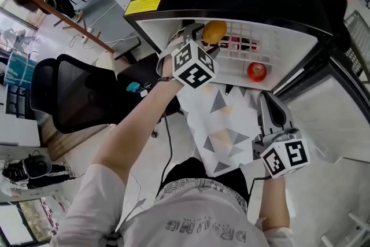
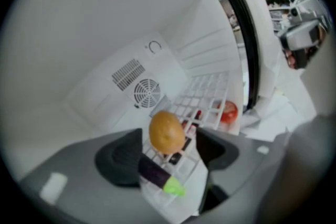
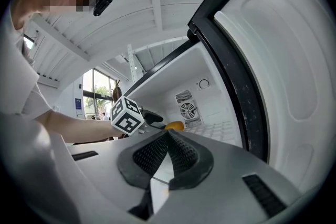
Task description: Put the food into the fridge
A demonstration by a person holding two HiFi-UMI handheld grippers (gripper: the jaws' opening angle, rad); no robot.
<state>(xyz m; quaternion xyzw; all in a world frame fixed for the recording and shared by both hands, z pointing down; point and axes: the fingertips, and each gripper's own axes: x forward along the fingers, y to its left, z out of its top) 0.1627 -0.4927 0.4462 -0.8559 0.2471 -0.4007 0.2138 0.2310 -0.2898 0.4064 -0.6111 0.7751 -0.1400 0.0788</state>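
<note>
The fridge stands open, with a white wire shelf (image 1: 237,58) inside. On it rest an orange fruit (image 1: 214,31), a red tomato (image 1: 256,71) and a purple eggplant with a green stem (image 2: 157,174). My left gripper (image 1: 196,37) reaches into the fridge and stands open. The orange fruit (image 2: 167,132) sits on the shelf between its pads (image 2: 123,157) without either one pressing on it, and the eggplant lies just under it. My right gripper (image 1: 267,100) hangs outside by the door, shut with nothing in it (image 3: 168,136).
The open fridge door (image 1: 324,107) is close on the right of my right gripper. A round fan vent (image 2: 147,93) is on the fridge's back wall. A black office chair (image 1: 69,95) stands at the left. A patterned sheet (image 1: 225,124) lies below the fridge opening.
</note>
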